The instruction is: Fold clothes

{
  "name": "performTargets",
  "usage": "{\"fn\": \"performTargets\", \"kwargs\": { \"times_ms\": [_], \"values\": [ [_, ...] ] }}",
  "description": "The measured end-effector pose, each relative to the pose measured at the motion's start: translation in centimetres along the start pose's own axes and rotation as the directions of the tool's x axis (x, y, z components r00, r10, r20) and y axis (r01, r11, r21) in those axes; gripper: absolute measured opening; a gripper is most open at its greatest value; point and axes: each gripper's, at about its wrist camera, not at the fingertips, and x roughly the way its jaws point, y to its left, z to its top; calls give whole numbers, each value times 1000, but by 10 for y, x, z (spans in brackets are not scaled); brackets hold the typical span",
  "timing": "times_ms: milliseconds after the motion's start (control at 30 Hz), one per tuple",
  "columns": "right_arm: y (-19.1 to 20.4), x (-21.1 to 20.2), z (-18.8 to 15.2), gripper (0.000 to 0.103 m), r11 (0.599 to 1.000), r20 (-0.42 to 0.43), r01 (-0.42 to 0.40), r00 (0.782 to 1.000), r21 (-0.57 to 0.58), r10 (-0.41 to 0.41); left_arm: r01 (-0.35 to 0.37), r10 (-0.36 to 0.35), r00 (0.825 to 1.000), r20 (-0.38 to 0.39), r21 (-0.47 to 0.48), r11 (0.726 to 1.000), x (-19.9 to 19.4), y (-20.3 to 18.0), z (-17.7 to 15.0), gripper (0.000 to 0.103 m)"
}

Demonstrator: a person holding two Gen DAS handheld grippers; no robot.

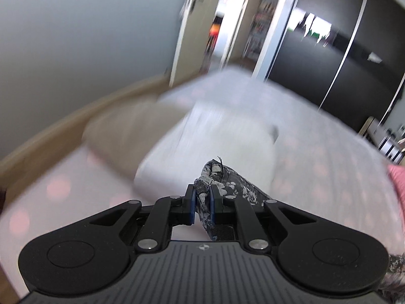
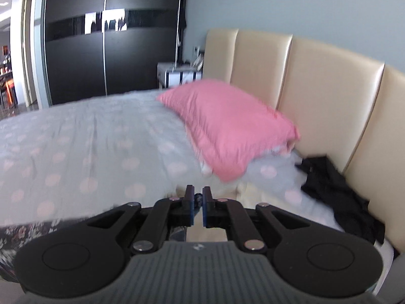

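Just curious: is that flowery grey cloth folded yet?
Not yet: the floral garment hangs bunched, pinched in the left gripper. Its full shape cannot be told.

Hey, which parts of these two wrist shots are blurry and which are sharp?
Left wrist view: the left gripper and pinched floral garment are sharp, the bed behind smeared by motion. Right wrist view: milder blur, the pink pillow soft-edged, the right gripper crisp.

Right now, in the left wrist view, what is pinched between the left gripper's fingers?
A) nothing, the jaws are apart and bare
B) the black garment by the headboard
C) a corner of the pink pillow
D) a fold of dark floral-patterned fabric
D: the left gripper has its jaws closed on a bunched fold of the dark floral fabric, which sticks up between the blue pads and trails off to the right.
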Motion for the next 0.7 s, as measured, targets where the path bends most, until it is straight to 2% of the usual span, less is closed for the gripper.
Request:
{"fn": "performTargets", "kwargs": {
  "times_ms": [133, 267, 367, 500, 700],
  "values": [
    [-10, 12, -56, 6, 1000, -130, -10, 991, -4, 10, -60, 59, 988, -143, -5, 998, 28, 32, -54, 9],
    [-22, 10, -100, 6, 999, -231, -28, 972, 25, 33, -112, 109, 970, -218, 0, 994, 38, 55, -88, 9],
    [-29, -2, -126, 6, 999, -271, -28, 962, 27, 34, -145, 143, 962, -234, 7, 989, 31, 67, -100, 9],
    [-39, -19, -148, 6, 999, -301, -20, 953, 30, 28, -180, 186, 958, -218, 45, 983, 16, 73, -104, 9],
    [-45, -18, -183, 6, 1000, -376, -28, 926, 13, 31, -221, 238, 937, -255, 91, 971, 13, 81, -114, 9]
  ]
}}
